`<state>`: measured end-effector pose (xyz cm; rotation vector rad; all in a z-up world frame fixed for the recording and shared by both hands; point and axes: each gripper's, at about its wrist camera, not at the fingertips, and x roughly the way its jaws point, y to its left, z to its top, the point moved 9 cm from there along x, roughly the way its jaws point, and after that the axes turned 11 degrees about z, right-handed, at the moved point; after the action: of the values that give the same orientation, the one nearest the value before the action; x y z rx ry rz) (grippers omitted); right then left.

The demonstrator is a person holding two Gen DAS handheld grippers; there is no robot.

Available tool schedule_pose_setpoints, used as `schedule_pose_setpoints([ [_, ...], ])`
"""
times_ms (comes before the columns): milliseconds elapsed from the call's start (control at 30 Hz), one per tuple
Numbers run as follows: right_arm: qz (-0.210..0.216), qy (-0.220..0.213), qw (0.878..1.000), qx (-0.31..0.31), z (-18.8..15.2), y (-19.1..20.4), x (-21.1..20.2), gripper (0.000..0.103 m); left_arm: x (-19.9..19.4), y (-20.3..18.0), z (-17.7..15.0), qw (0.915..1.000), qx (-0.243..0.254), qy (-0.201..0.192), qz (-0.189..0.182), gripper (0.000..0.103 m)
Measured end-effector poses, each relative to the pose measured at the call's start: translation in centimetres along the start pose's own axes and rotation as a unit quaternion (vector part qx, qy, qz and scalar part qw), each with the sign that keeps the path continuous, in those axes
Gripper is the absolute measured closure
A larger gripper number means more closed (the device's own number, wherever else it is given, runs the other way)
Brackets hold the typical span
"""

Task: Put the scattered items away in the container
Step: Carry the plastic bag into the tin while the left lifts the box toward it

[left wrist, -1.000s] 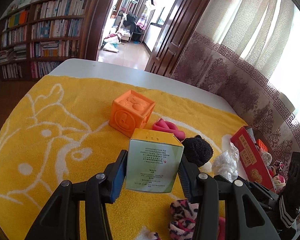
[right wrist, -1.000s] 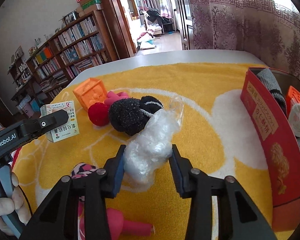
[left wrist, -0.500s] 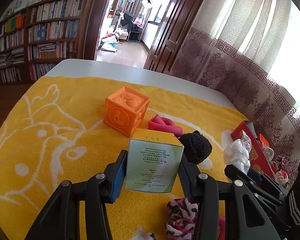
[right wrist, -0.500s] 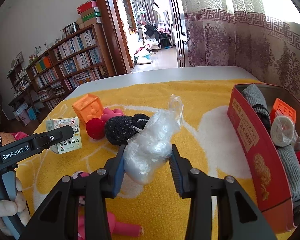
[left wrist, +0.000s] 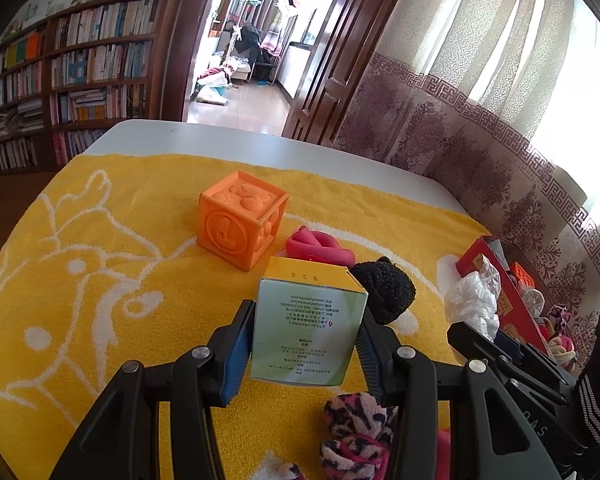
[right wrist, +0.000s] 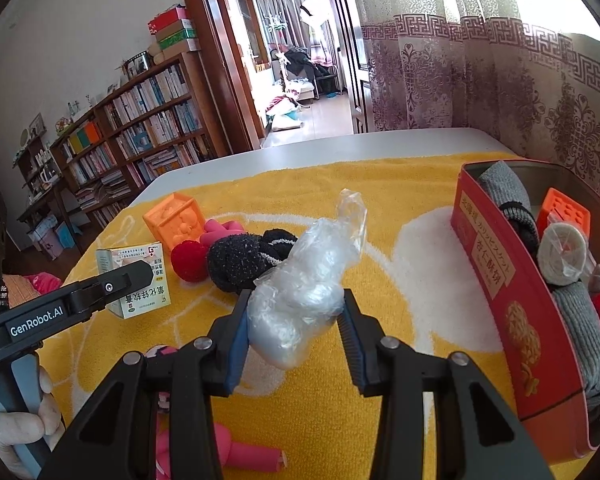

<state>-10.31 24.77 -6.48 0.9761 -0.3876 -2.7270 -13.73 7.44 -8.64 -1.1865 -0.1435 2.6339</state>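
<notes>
My left gripper (left wrist: 305,340) is shut on a small green and yellow carton (left wrist: 306,328), held above the yellow towel (left wrist: 100,280). That carton (right wrist: 136,280) also shows at the left in the right wrist view. My right gripper (right wrist: 294,334) is shut on a crumpled clear plastic bag (right wrist: 300,300), lifted off the towel. The red tin (right wrist: 496,280) stands at the right, holding socks, an orange block and a white roll. An orange embossed cube (left wrist: 240,220), a pink toy (left wrist: 320,246) and a black fuzzy sock (left wrist: 384,292) lie on the towel ahead.
A leopard-print sock (left wrist: 356,432) lies under the left gripper. Another pink toy (right wrist: 252,452) lies near the towel's front edge. The white table (left wrist: 260,144) ends beyond the towel, with bookshelves (left wrist: 72,76), a doorway and patterned curtains (right wrist: 500,92) behind. A hand (right wrist: 16,420) grips the left handle.
Both grippers have risen a little with their loads, so the towel items sit lower in view. The plastic bag is now nearer the red tin. Neither grip changed.
</notes>
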Motion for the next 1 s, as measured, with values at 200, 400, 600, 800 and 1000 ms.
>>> schedule_pose_setpoints([
  [200,0.0,-0.017,1.0,-0.004,0.6,0.5,-0.8,0.058,-0.5,-0.8,0.0,0.9998,0.014,-0.01,-0.001,0.053],
  [400,-0.007,-0.023,1.0,0.005,0.9,0.3,-0.9,0.058,-0.5,-0.7,0.1,0.9998,0.014,-0.014,-0.002,0.053],
  [600,-0.012,-0.027,1.0,0.009,1.1,0.0,-1.0,0.058,-0.5,-0.6,0.0,0.9998,0.016,-0.016,0.002,0.053],
  [800,-0.015,-0.033,0.999,0.018,1.4,-0.2,-1.0,0.058,-0.5,-0.6,-0.1,0.9997,0.019,-0.017,-0.001,0.053],
  [1000,-0.01,-0.032,0.999,0.011,1.3,0.1,-0.9,0.058,-0.4,-0.4,0.0,0.9998,0.013,-0.014,-0.005,0.053],
])
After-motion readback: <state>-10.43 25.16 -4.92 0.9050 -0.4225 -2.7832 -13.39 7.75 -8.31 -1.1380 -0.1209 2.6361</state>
